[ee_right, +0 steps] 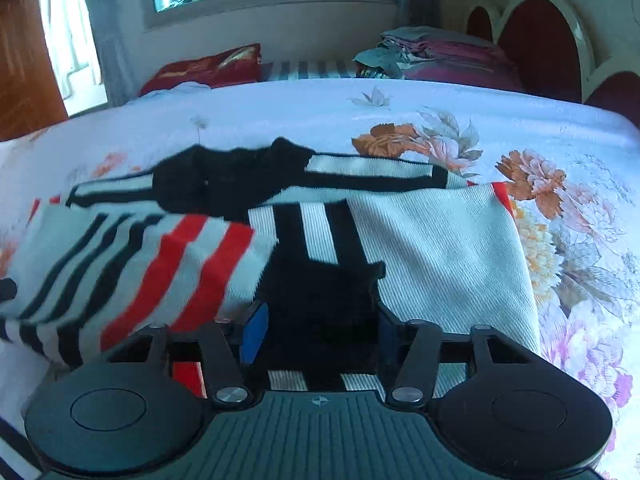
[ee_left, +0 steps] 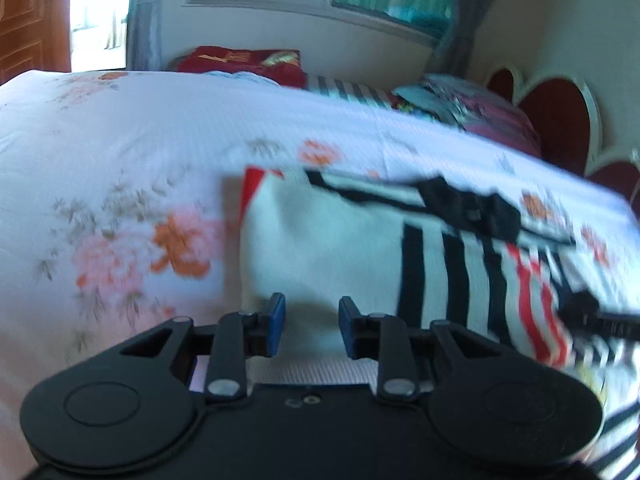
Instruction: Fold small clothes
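The small white knitted garment with black and red stripes (ee_right: 420,248) lay half-folded on the floral white bedsheet (ee_right: 520,128). The right gripper (ee_right: 318,332) stood half open, black cloth loose between its pads. The left gripper (ee_left: 312,326) hovered narrowly parted, gripping nothing.

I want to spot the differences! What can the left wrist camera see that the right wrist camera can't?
Only the left wrist view shows the left gripper, its jaws apart over the white part of the striped sweater, and, blurred at the right edge, a black piece that may be the other gripper.

Only the right wrist view shows the right gripper, jaws apart around a black patch of the sweater, and the big orange and purple flowers.

Both show the sweater on the floral bedsheet, the red pillow, the window and the red headboard.
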`<state>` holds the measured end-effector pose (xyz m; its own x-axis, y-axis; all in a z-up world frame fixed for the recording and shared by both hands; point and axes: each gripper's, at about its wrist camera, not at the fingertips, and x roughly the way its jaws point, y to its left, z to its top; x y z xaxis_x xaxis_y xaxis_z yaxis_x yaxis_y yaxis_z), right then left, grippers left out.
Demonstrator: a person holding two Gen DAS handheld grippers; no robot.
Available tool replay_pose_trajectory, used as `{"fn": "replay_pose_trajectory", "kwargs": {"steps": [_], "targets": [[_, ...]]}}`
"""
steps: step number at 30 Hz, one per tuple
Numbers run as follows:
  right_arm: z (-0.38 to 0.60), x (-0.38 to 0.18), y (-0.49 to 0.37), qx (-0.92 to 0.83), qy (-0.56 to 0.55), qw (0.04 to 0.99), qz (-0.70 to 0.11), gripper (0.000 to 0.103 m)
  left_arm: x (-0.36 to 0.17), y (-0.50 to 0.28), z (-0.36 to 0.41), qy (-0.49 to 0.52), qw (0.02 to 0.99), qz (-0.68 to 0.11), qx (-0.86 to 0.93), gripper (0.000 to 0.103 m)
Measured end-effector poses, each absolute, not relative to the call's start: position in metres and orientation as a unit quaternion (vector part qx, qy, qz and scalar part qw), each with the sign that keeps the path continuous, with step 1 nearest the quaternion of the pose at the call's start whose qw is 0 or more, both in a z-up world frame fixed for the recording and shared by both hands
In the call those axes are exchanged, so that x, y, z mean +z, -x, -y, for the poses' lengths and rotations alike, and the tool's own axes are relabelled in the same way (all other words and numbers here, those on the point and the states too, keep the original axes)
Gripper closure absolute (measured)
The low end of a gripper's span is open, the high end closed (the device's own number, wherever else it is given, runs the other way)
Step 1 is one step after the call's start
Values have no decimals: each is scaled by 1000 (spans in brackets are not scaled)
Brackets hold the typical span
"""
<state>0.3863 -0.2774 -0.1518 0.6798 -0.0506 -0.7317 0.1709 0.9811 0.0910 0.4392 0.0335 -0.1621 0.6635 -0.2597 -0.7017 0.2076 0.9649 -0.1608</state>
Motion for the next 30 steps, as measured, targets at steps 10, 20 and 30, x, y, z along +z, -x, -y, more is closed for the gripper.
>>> {"fn": "replay_pose_trajectory", "kwargs": {"steps": [10, 20, 30], "targets": [[288, -145, -373, -93, -26, 920, -380, 55, -161, -435, -25, 7, 916, -387, -108, 77], [257, -119, -411, -33, -35, 937, -347, 55, -144, -431, 21, -14, 920, -366, -139, 73], [279, -158, -407, -43, 23, 922, -384, 55, -168, -429, 13, -15, 914, -388, -115, 73]]}}
